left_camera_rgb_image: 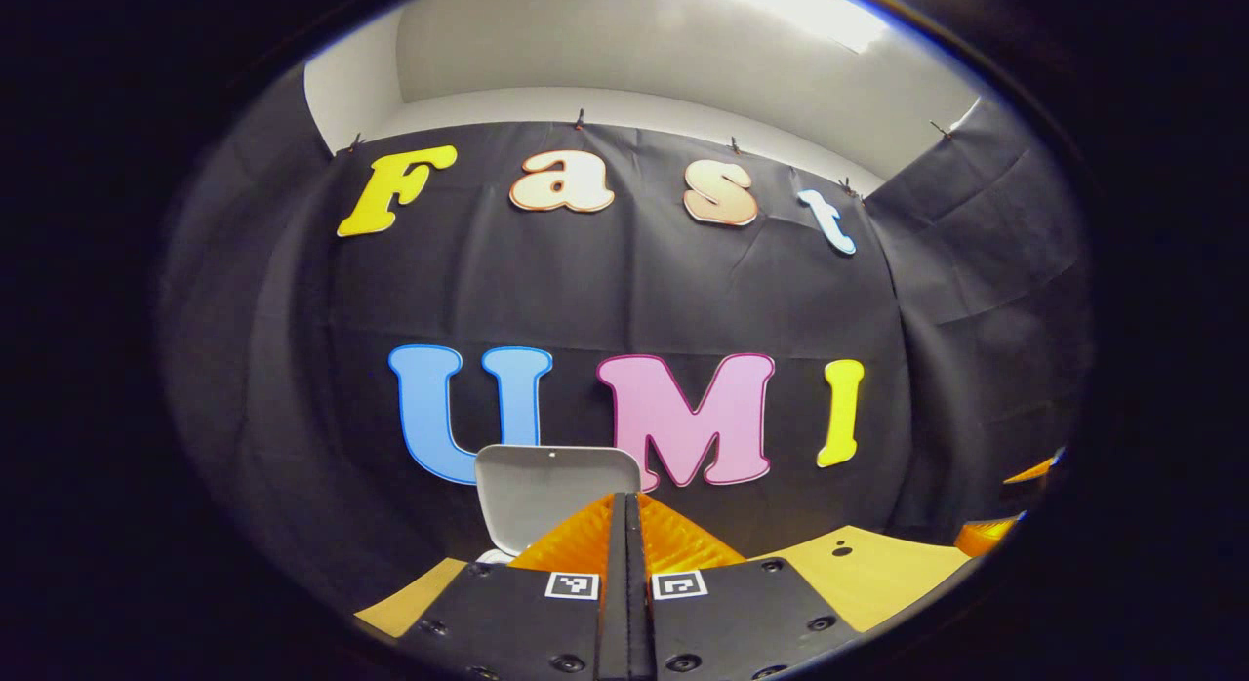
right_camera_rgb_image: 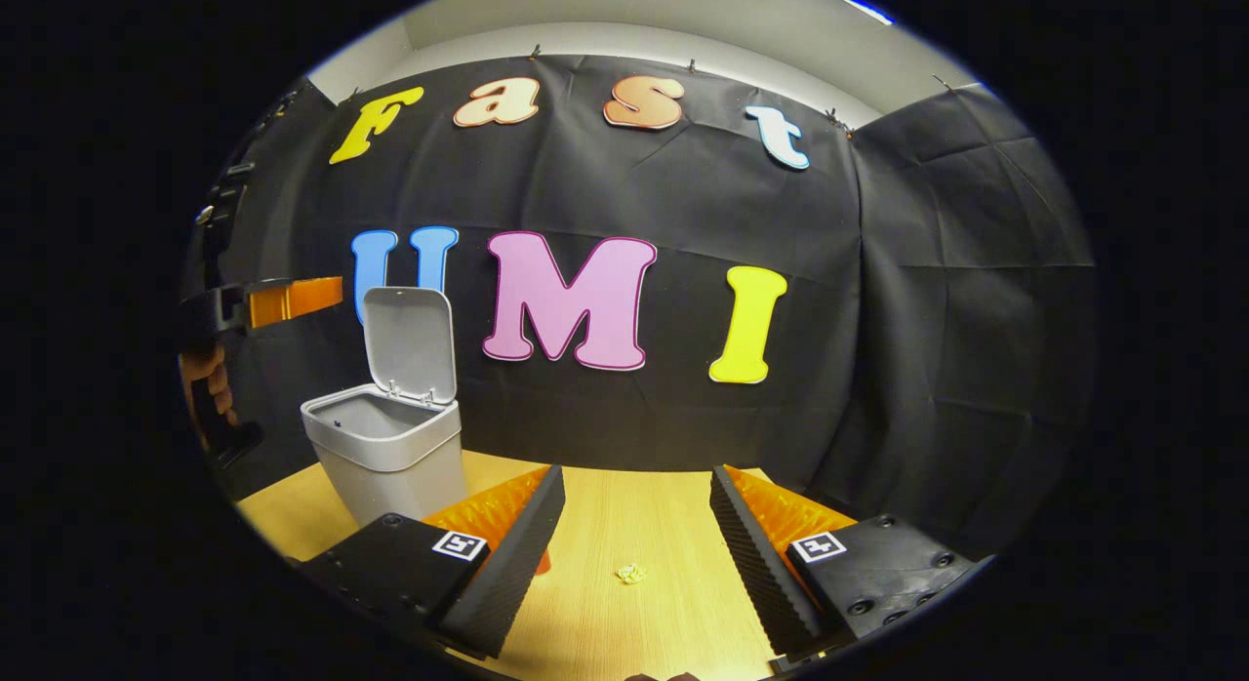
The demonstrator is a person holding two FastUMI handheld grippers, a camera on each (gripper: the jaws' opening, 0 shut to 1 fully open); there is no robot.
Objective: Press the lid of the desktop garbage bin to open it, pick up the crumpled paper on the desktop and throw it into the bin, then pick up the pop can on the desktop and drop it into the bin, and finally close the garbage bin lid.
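With the bin [right_camera_rgb_image: 390, 437] lid up, the spread right hand-held gripper [right_camera_rgb_image: 634, 525] should be lowered squarely over the paper [right_camera_rgb_image: 631, 573] right of the bin, while the left hand-held gripper [left_camera_rgb_image: 625, 525] is kept pressed together.

My right gripper [right_camera_rgb_image: 634, 525] has ribbed, matt finger faces on smooth matt plastic bodies with screws. My left gripper [left_camera_rgb_image: 625, 535] shows the same matt plastic, ridged fingers. The bin [right_camera_rgb_image: 390, 457] is smooth grey plastic, slight sheen; its lid [right_camera_rgb_image: 410, 344] is smooth inside. The table [right_camera_rgb_image: 624, 510] is pale wood grain, satin. The wall cloth [right_camera_rgb_image: 878, 320] is matt, creased fabric. The crumpled paper [right_camera_rgb_image: 631, 573] is rough and small.
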